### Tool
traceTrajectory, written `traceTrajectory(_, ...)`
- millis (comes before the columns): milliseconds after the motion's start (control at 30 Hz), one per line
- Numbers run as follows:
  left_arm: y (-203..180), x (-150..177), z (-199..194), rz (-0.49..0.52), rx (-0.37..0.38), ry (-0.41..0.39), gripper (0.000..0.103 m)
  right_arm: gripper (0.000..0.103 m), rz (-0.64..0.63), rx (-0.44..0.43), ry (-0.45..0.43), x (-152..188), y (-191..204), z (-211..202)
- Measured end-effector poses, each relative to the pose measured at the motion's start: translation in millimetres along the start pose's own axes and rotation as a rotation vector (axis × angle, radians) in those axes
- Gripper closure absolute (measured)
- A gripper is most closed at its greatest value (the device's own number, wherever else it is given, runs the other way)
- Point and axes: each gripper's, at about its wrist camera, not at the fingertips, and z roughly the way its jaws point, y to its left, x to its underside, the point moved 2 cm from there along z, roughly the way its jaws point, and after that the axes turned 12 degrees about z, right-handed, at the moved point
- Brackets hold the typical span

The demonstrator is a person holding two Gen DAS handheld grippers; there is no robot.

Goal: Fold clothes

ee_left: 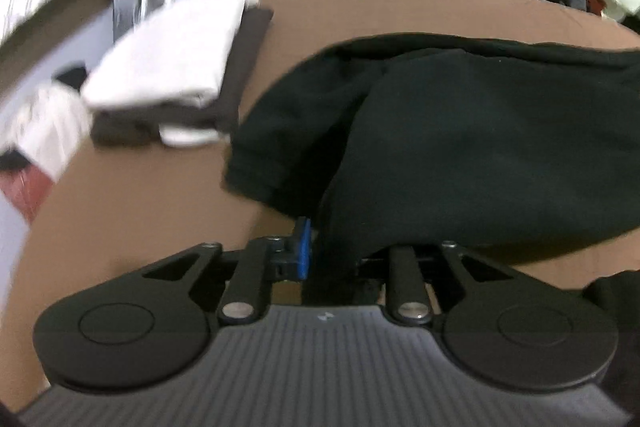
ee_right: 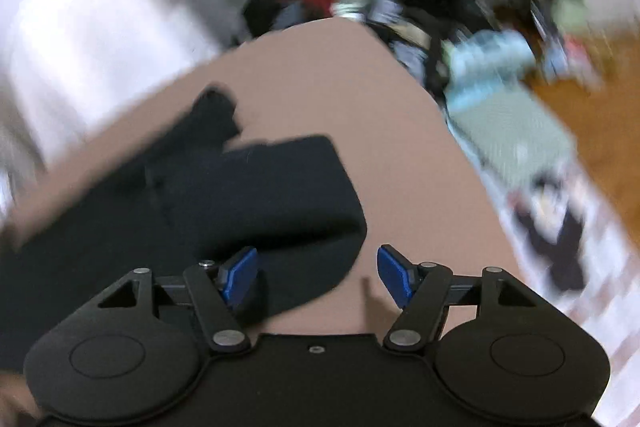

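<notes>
Black cloth fills my left gripper (ee_left: 320, 251), jaws clamped on a fold of the black garment (ee_left: 460, 131) lying on the brown table (ee_left: 152, 195). My right gripper (ee_right: 316, 273) hangs wide, empty, over its edge. Mid-fold, I judge; next, my right should pinch that edge. Beyond lies a folded stack (ee_left: 172, 67).

Left gripper (ee_left: 328, 247) jaws pinched together; right gripper (ee_right: 316, 273) jaws spread.
</notes>
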Motion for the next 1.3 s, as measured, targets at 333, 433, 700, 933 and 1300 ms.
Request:
traceTrajectory(333,-1,-34,-65,-0.015,-0.149,-0.234,0.071,0.098,0.147,-0.140,-0.213,-16,-23,41)
traceTrajectory(433,-11,-50,-67,0.012,-0.129,-0.251,0.052,0.099,0.114,-0.061,-0.385,-8,-12,3)
traceTrajectory(700,-107,-87,21,0.318,0.084,-0.121,0.043,0.097,0.143,0.176,-0.307,6,-38,-11)
traceTrajectory(933,-191,-79,101,0.504,0.201,0.064,0.043,0.083,0.164,0.317,-0.221,4,-50,-12)
traceTrajectory(1300,-85,-119,105,0.278,0.069,0.021,0.032,0.053,0.084,-0.139,-0.150,-30,122,-22)
